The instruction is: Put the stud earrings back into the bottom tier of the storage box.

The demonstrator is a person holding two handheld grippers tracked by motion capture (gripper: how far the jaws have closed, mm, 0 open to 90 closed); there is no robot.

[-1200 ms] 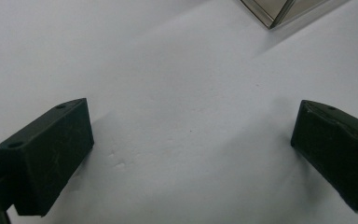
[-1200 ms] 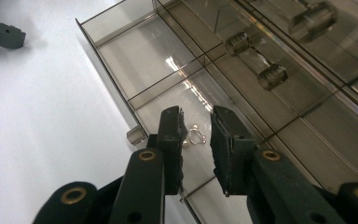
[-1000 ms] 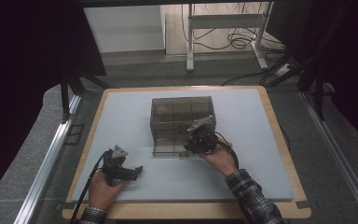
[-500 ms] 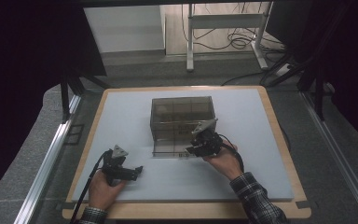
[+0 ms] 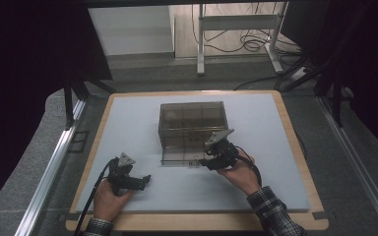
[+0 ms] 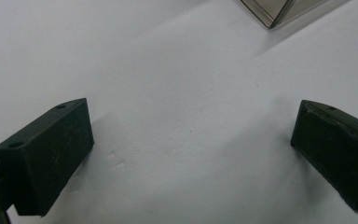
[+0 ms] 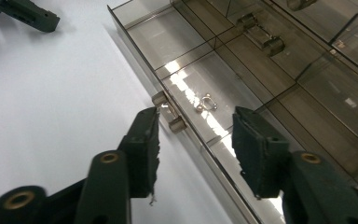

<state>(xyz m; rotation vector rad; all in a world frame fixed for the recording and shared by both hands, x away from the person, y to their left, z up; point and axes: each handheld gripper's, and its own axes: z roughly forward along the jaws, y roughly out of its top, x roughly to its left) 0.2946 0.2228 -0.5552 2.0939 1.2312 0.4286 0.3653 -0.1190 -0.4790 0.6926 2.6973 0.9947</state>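
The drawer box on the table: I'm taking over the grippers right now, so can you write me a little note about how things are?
Left gripper: open, holding nothing, low over the white mat, apart from the box.
Right gripper: open, holding nothing, at the pulled-out bottom drawer, jaws on either side of its front edge by the small metal handle.
The smoky see-through drawer box sits mid-mat. A small metal ring-shaped piece lies in the open drawer's compartment.
Done: the bottom drawer is slid out.
Left: probably pick out the small piece, or push the drawer shut; I can't tell which.
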